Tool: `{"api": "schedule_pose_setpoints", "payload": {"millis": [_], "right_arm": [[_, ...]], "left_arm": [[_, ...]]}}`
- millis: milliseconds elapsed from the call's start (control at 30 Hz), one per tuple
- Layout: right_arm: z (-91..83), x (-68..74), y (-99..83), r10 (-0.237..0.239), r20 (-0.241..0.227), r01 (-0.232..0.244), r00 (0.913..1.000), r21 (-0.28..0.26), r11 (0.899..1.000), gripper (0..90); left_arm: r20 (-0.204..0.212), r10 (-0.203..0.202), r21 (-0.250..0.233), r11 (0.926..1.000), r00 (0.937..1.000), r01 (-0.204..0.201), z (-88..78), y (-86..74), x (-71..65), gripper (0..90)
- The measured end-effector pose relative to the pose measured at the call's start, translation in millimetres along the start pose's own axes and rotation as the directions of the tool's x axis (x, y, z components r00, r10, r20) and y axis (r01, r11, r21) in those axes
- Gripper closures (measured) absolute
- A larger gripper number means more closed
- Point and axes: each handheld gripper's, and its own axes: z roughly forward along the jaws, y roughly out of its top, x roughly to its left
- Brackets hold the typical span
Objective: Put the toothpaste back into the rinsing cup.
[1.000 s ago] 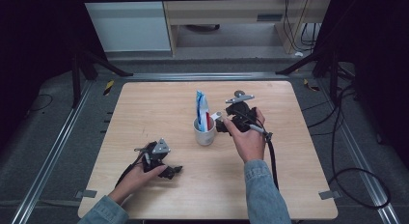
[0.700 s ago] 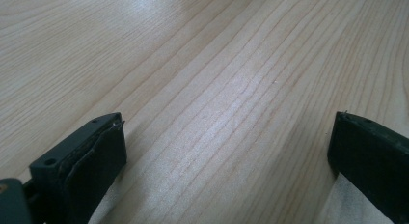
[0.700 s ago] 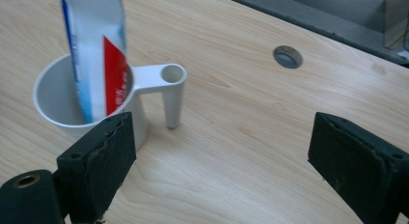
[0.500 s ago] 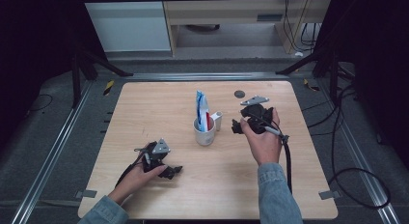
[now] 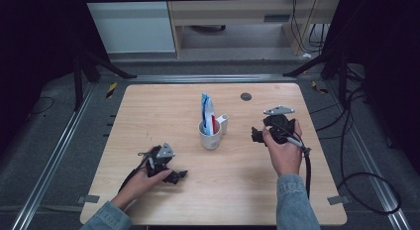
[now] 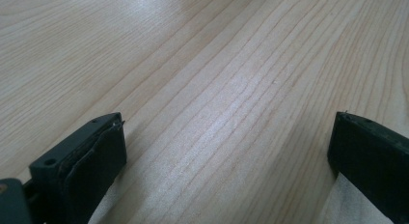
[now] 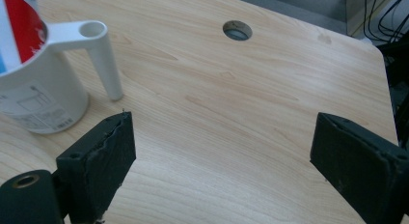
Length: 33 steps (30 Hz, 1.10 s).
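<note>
tongs (image 7: 222, 161) gape; right gripper view catches mug (image 7: 43, 96)

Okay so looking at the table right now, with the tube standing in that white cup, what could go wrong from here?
The toothpaste tube stands tall in the white cup, leaning on the rim, so the load looks top-heavy and a nudge might tip it. The cup's handle sticks out toward the right gripper, whose jaws are open beside it; a careless sweep could catch it. The left gripper sits low over the table, jaws open, and might scrape the wood.
</note>
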Motion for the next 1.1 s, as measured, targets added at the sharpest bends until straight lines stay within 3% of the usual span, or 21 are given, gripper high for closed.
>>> {"api": "schedule_pose_setpoints", "payload": {"millis": [700, 1033, 1100], "right_arm": [[28.4, -22.9, -64.2, 0.111, 0.001, -0.111, 0.9938, 0.062, 0.992, 9.0], [44.3, -24.0, -83.8, 0.162, 0.013, -0.162, 0.9867, 0.066, 0.984, 9.1], [47.3, -24.0, -87.4, 0.191, 0.013, -0.191, 0.9816, 0.064, 0.980, 9.0]], "left_arm": [[0.000, 0.001, 0.000, 1.0000, 1.0000, -0.001, 0.0, 0.0, 0.0, 0.0], [0.000, 0.000, -0.001, 1.0000, 1.0000, 0.000, 0.0, 0.0, 0.0, 0.0], [0.000, 0.000, 0.000, 1.0000, 1.0000, 0.000, 0.0, 0.0, 0.0, 0.0]]}}
